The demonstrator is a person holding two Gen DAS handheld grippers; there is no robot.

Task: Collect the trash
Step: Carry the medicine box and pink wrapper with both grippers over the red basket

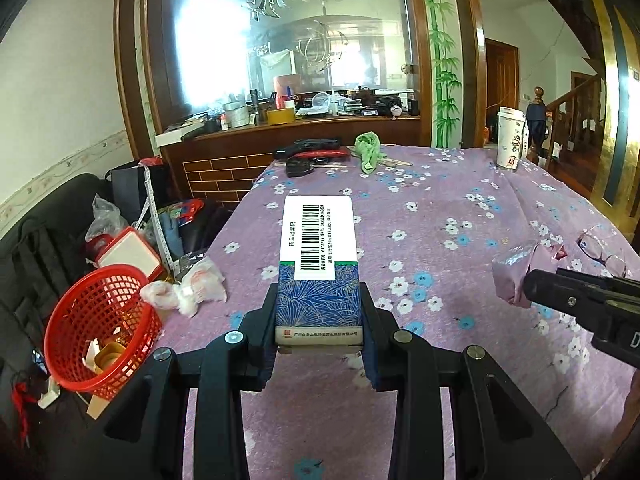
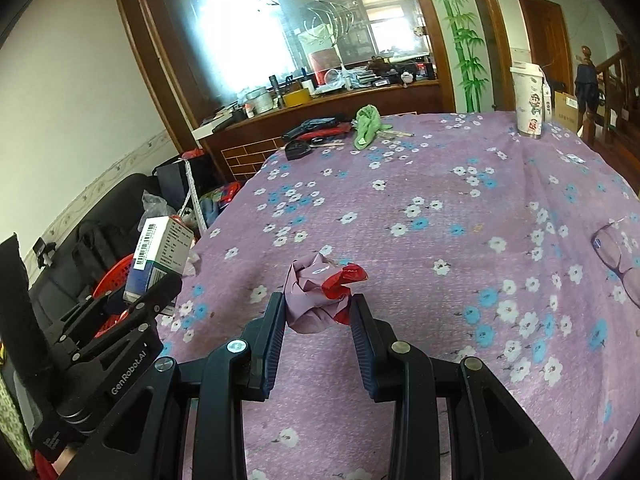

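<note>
My left gripper is shut on a blue and white medicine box with a barcode, held above the purple flowered tablecloth. The same box shows at the left of the right wrist view, near the table's left edge. My right gripper is shut on a crumpled pink and red wrapper; that wrapper shows at the right of the left wrist view. A red mesh basket with scraps inside stands on the floor beside the table's left edge. Crumpled white tissues lie at that edge.
A paper cup stands at the far right of the table. A green cloth, a black case and keys lie at the far end. Glasses lie at the right. A dark sofa and bags crowd the floor at the left.
</note>
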